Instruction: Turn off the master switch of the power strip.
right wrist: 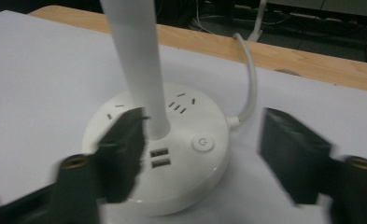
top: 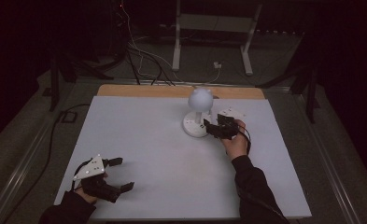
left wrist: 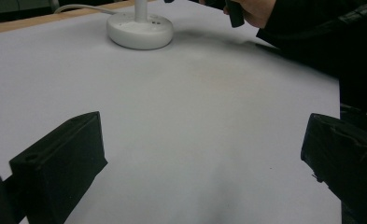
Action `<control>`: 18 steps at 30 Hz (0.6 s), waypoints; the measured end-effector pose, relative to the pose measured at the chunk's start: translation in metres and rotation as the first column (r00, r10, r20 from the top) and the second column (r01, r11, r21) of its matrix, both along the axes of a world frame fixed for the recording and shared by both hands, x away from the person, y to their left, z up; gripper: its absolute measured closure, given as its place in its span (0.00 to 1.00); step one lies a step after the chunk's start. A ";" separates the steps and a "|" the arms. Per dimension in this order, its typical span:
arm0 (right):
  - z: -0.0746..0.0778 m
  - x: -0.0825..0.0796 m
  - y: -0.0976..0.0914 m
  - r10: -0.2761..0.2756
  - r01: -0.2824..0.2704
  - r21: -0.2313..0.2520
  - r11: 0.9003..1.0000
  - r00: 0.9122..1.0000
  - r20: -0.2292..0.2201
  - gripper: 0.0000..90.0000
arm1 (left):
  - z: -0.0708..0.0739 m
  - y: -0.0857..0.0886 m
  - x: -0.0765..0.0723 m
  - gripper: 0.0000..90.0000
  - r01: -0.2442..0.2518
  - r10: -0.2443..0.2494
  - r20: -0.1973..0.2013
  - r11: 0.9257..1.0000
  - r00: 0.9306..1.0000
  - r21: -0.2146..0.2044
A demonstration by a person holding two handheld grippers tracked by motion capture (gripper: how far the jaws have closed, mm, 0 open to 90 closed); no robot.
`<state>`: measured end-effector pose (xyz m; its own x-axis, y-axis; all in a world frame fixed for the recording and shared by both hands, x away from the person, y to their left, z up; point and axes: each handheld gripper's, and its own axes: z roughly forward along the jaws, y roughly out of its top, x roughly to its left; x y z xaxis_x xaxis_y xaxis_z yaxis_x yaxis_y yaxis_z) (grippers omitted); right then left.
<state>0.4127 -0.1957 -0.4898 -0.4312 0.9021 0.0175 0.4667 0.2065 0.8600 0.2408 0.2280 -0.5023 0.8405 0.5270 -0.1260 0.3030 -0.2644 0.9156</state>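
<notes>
One desk lamp [top: 199, 112] stands at the far centre of the table [top: 148, 149], its round base [right wrist: 172, 154] carrying one power button [right wrist: 202, 143], two USB ports [right wrist: 159, 157] and several socket slots. The right gripper [top: 217, 127] sits just beside the base, jaws released and spread, nothing grasped. The left gripper [top: 120, 173] rests near the front left edge, jaws apart and empty. Risk: one spread jaw lies close against the lamp stem [right wrist: 139, 70], so a sideways move could tip the lamp or strain its cable [right wrist: 249, 79].
</notes>
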 end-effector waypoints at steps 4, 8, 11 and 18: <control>0.004 -0.006 0.000 0.014 -0.014 0.004 1.000 1.000 0.006 0.10 | 0.000 0.000 0.000 0.00 0.000 0.000 0.000 1.000 1.000 0.001; 0.011 -0.014 -0.003 0.066 -0.066 0.058 0.996 0.998 -0.002 0.01 | 0.000 0.000 0.000 0.00 0.000 0.000 0.000 1.000 1.000 -0.001; 0.017 -0.025 -0.006 0.095 -0.095 0.061 0.994 0.995 -0.003 0.01 | 0.000 0.000 0.000 0.00 0.000 0.000 0.000 1.000 1.000 -0.001; 0.028 -0.041 -0.013 0.178 -0.174 0.108 0.979 0.984 -0.026 0.00 | 0.000 -0.001 0.000 0.00 0.003 -0.003 -0.001 1.000 1.000 -0.001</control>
